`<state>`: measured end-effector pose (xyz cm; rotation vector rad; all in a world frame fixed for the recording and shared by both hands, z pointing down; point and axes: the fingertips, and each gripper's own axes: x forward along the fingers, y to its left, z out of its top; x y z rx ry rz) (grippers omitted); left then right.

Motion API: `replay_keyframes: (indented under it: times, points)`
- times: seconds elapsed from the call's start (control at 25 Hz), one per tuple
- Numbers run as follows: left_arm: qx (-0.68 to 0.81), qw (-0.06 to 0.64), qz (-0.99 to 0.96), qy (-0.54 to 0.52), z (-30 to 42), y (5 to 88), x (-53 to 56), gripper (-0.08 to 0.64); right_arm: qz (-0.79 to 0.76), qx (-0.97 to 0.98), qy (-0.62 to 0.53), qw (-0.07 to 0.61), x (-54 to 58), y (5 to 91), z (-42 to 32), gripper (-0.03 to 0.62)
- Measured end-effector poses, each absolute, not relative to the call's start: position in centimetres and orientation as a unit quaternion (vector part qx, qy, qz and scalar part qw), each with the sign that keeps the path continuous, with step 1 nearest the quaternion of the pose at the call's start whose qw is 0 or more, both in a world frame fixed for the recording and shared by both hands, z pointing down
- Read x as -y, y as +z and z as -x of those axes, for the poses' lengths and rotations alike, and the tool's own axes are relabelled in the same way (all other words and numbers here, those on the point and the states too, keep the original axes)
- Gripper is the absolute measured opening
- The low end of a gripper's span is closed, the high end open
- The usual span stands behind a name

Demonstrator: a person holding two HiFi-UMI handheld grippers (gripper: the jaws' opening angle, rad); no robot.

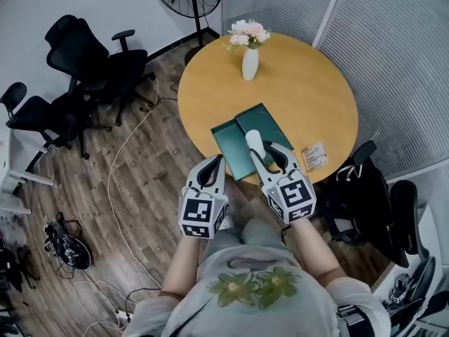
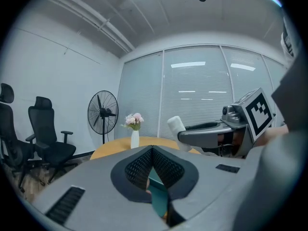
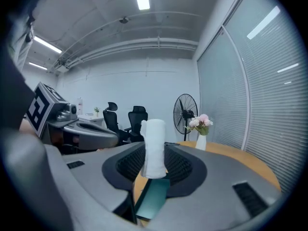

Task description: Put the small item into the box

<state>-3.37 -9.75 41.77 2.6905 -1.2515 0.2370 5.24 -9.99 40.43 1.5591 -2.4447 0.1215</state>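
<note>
Clamped upright in the right hand-held gripper [image 1: 266,151], fairly wide around it: a small white roll [image 3: 155,148], soft and cloth-like by the look, cylindrical, poised above the near end of the open teal box [image 1: 230,148]. Closed on nothing, tips together, by the box's near-left corner: the left hand-held gripper [image 1: 216,161]. Laid out on the round, smooth wooden surface [image 1: 302,90]: shallow flat-walled box in two halves, white vase [image 1: 250,62] of flowers at the far side, small packet [image 1: 314,156] to the right. Risks on release: may topple or roll over the low wall if let go too high or off-centre; may cling to the ribbed pads, being soft; could shove the light box across the slick top if lowered against its rim
</note>
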Motion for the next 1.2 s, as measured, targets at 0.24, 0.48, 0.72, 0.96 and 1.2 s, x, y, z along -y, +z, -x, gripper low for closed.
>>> replay_keyframes:
  times: [0.24,0.48,0.72,0.96,1.2]
  points:
    - [0.42,0.091,-0.898,0.096,1.2,43.3,13.2,0.0,-0.515,0.844,0.055,0.14,14.1,42.3,-6.4,0.13]
    - [0.441,0.102,-0.886,0.103,0.6,44.0,16.0,0.0,-0.494,0.854,0.066,0.152,17.1,43.4,-7.2,0.13]
    - [0.444,0.111,-0.883,0.108,0.1,45.0,16.8,0.0,-0.481,0.857,0.071,0.168,18.1,45.0,-7.4,0.13]
    - [0.454,0.121,-0.875,0.115,0.6,46.3,17.0,0.0,-0.468,0.861,0.075,0.184,18.7,47.3,-6.9,0.13]
    - [0.461,0.121,-0.872,0.115,0.9,46.3,17.2,0.0,-0.454,0.863,0.089,0.203,19.0,49.3,-6.6,0.13]
